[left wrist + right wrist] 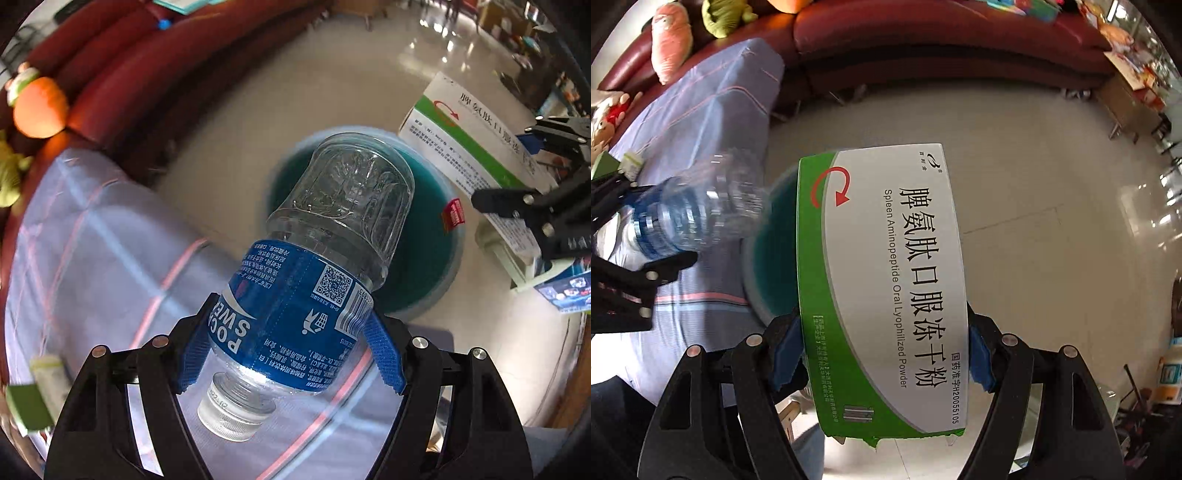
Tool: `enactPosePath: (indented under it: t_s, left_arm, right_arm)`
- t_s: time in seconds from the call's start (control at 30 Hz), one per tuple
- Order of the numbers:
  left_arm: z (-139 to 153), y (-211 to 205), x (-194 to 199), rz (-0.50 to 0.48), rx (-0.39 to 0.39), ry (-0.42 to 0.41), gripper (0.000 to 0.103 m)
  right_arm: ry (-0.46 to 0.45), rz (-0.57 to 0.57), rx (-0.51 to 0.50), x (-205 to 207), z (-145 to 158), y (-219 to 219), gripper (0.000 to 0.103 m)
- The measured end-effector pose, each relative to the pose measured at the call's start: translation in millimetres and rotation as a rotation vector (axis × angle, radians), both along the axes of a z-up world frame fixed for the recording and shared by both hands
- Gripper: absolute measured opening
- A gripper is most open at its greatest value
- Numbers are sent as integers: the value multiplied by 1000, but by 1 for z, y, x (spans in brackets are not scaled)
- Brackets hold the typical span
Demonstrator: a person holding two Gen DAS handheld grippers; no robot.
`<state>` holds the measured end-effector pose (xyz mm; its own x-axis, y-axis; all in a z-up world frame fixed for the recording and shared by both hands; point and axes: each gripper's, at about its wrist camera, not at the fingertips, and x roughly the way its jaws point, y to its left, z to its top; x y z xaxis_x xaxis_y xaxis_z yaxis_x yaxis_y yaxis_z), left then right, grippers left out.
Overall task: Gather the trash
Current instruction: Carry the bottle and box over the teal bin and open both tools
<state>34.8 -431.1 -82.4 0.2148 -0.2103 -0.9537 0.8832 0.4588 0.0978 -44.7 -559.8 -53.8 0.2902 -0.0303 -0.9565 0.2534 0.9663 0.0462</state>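
Both grippers loaded above the teal bin: carton right, bottle left.

Red sofa crosses both frame tops; striped cloth fills the left. Right gripper clamps a green-white medicine box, printed "Spleen Aminopeptide Oral Lyophilized Powder" and "H20055105"; its torn lower edge appears only in the right view, and it hides most of the bin. Left gripper clamps an empty clear bottle, cap toward camera; the blue label shows "POC… SWE…", partly covered by a pad, plus a QR code. Right view renders the bottle blurred, label unreadable.
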Motion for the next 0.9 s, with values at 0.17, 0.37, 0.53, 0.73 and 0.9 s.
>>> enactPosePath:
  t_s: [0.17, 0.37, 0.53, 0.73, 0.9]
  left_arm:
    - [-17, -12, -2, 2, 18, -9, 78]
    - [-18, -12, -11, -18, 4, -37, 84]
    - [-11, 8, 1, 26, -30, -10, 85]
    - [-2, 41, 11, 79, -75, -17, 97]
    - [3, 64, 23, 124, -111, -1, 97]
  right_arm:
    - [22, -14, 19, -2, -17, -8, 70]
    - [40, -8, 32, -3, -27, -13, 70]
    - [52, 9, 34, 5, -31, -5, 70]
    - [89, 30, 62, 20, -46, 5, 70]
    - [113, 66, 74, 32, -52, 17, 69]
